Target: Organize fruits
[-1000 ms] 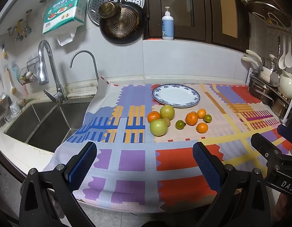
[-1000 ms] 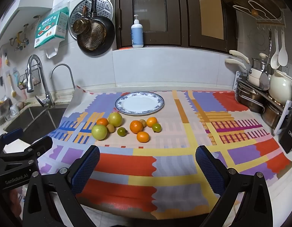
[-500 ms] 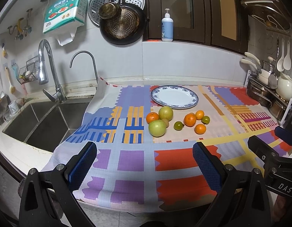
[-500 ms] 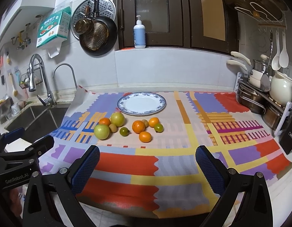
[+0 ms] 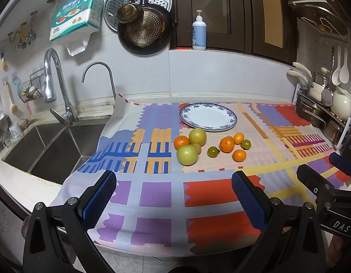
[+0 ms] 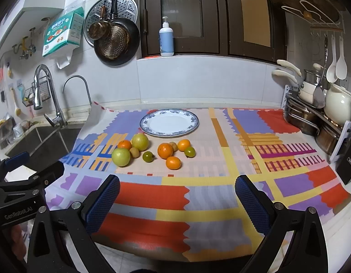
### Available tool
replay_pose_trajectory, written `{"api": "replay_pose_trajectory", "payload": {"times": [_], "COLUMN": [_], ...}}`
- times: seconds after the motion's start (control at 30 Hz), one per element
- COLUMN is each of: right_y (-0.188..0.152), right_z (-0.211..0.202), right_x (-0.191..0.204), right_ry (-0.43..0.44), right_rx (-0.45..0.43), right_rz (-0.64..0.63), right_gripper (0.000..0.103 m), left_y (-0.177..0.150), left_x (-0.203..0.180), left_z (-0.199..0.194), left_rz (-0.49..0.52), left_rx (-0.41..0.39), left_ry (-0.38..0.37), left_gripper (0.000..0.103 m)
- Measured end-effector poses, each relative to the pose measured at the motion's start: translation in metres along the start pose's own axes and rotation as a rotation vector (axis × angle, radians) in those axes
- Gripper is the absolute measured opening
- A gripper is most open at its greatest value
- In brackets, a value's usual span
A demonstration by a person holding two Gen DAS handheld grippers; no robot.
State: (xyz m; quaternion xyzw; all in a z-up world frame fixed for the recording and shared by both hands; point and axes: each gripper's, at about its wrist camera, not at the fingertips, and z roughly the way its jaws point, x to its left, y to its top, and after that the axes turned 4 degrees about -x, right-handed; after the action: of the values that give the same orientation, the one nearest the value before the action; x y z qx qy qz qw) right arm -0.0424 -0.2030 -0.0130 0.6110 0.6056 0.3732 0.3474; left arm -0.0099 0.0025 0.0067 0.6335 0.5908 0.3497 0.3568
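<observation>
Orange and green fruits (image 6: 150, 152) lie in a loose cluster on the patterned mat (image 6: 198, 195), just in front of the plate (image 6: 169, 122); the plate, white with a blue rim, holds nothing and sits toward the back of the mat; on the left of the cluster two large green fruits (image 5: 187, 154) stand close to a small orange (image 5: 181, 142) and a small brown fruit (image 6: 134, 152); a small dark green fruit (image 5: 213, 151) lies apart in the middle; on the right three oranges (image 6: 165, 150) and another small green fruit (image 6: 189, 152) sit near one another; the left gripper (image 5: 173, 201) hangs over the near edge of the mat, its jaws spread wide with nothing between them; the right gripper (image 6: 176, 203) hangs beside it, also spread wide and bare; both are well apart from the fruits; the mat covers the counter and droops over the sink (image 5: 39, 150) at the left; a tap (image 5: 54, 86) rises behind the sink; pans (image 5: 144, 27) hang on the tiled wall; a soap bottle (image 5: 199, 33) stands on the ledge above; pots and a white jug (image 6: 338, 104) crowd a rack at the right.
</observation>
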Motion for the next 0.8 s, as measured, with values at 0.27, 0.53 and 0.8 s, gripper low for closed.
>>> {"api": "replay_pose_trajectory", "payload": {"times": [0.27,0.53,0.8], "right_y": [0.0001,0.0007,0.0005], "right_z": [0.0013,0.0033,0.0053], "right_x": [0.0004,0.0019,0.0025], "right_ry": [0.002,0.002,0.001], "right_rx": [0.004,0.007,0.009], "right_rz": [0.0,-0.004,-0.003], "right_gripper": [0.102,0.102,0.102], "left_y": [0.0011,0.0009,0.0016], "left_x": [-0.0009,-0.0012,-0.0019], "left_z": [0.0012,0.0018,0.0092], "left_rz": [-0.005,-0.006,-0.004], "left_rx": [0.001,0.002,0.011], "left_ry": [-0.001,-0.003,-0.01], "left_gripper": [0.103,0.103,0.103]}}
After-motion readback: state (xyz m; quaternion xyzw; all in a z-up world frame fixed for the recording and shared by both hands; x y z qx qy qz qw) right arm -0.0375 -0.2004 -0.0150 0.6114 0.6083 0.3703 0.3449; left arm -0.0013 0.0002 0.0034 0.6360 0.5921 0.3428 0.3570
